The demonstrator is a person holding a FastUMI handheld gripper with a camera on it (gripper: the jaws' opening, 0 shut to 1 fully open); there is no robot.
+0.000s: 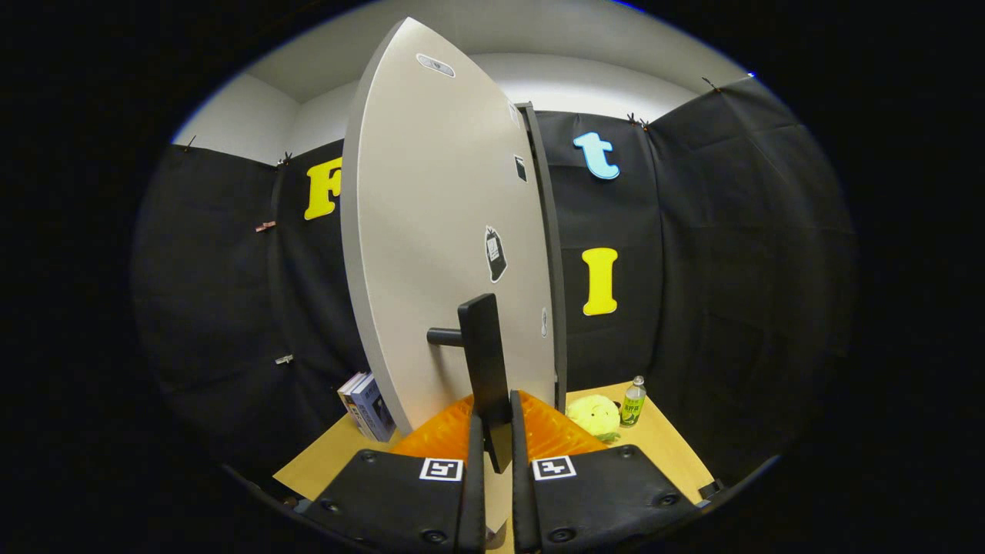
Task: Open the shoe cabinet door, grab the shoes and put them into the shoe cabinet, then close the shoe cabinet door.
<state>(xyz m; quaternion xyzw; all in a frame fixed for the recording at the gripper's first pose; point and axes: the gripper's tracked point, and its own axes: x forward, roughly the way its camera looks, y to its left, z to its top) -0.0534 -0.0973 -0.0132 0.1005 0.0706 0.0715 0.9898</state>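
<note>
The gripper (496, 431) was closed on the black handle (485, 362) of the grey cabinet door (431, 231), which rose at 12 o'clock just beyond the fingers, standing ajar.

Tool (497, 438) points forward, level, both fingers (474, 477) upright, side by side, nearly closed. Narrow gap between them. Fingers pinch flat vertical handle (486, 369), one finger on each side. Square marker on top of each finger block.
</note>
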